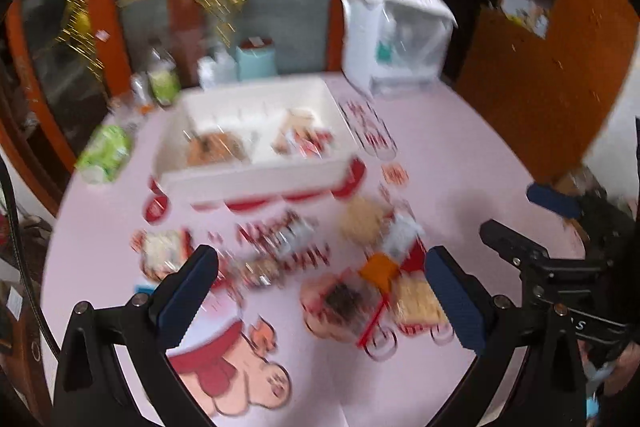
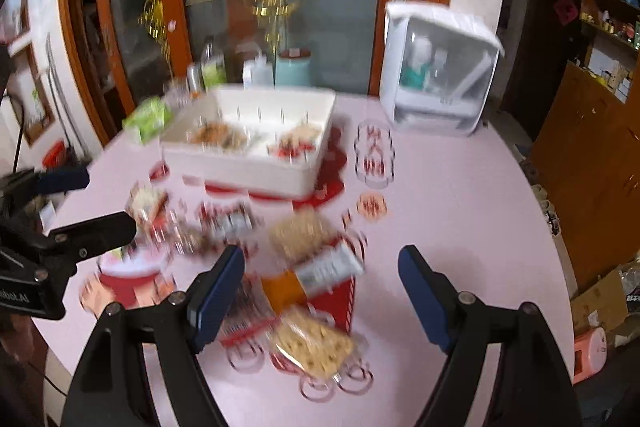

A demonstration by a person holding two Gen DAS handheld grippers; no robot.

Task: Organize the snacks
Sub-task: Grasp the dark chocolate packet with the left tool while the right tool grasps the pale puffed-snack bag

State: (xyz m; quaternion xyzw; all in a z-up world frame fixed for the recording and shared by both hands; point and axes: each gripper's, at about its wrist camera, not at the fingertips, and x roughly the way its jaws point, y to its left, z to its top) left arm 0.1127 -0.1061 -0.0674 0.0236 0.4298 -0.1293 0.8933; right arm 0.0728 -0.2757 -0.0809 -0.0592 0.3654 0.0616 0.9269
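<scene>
Both black blue-padded grippers, left gripper (image 1: 320, 291) and right gripper (image 2: 320, 301), gape empty over loose wrapped snack packets (image 2: 312, 271); the white divided plastic tray (image 2: 256, 171), sorting destination, waits at twelve o'clock.

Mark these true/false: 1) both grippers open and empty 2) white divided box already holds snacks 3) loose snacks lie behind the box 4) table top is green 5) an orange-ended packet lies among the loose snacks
1) True: left gripper and right gripper are open, holding nothing.
2) True: white divided box has snacks in two compartments.
3) False: the loose snacks lie in front of it, nearer the grippers.
4) False: the table is pink.
5) True: orange-ended packet lies there.
</scene>
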